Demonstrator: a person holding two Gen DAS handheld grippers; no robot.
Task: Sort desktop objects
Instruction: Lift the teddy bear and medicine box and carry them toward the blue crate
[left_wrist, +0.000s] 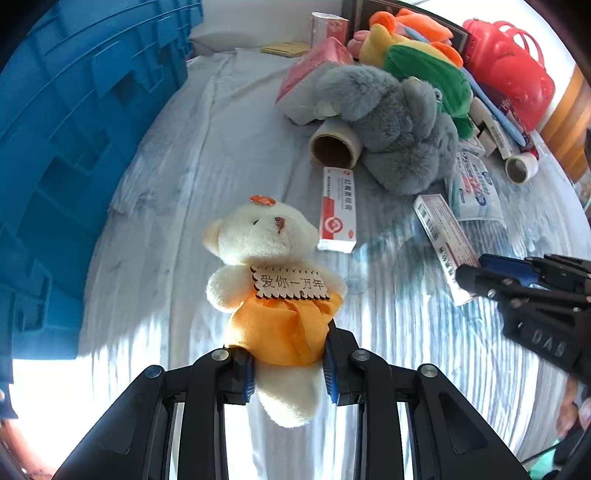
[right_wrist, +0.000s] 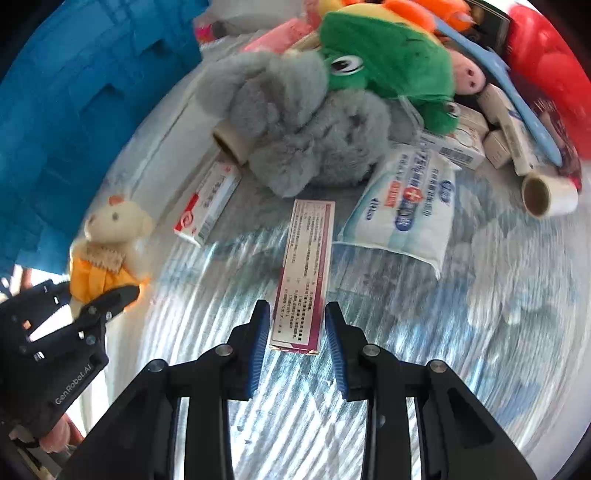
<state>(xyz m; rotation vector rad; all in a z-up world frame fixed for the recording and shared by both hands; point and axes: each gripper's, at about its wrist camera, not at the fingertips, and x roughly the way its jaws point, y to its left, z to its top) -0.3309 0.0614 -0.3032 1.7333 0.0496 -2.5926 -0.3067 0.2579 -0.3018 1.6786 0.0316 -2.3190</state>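
A small white teddy bear in an orange dress, with a wooden tag on its chest, is held at the waist by my left gripper, which is shut on it. In the right wrist view the bear and the left gripper appear at the left. My right gripper is shut on the near end of a long white box with maroon edges. From the left wrist view, that box shows at the right with the right gripper on its end.
A blue crate fills the left side. On the pale cloth lie a grey plush, a green plush, a red-and-white medicine box, tape rolls, a wipes pack and a red basket.
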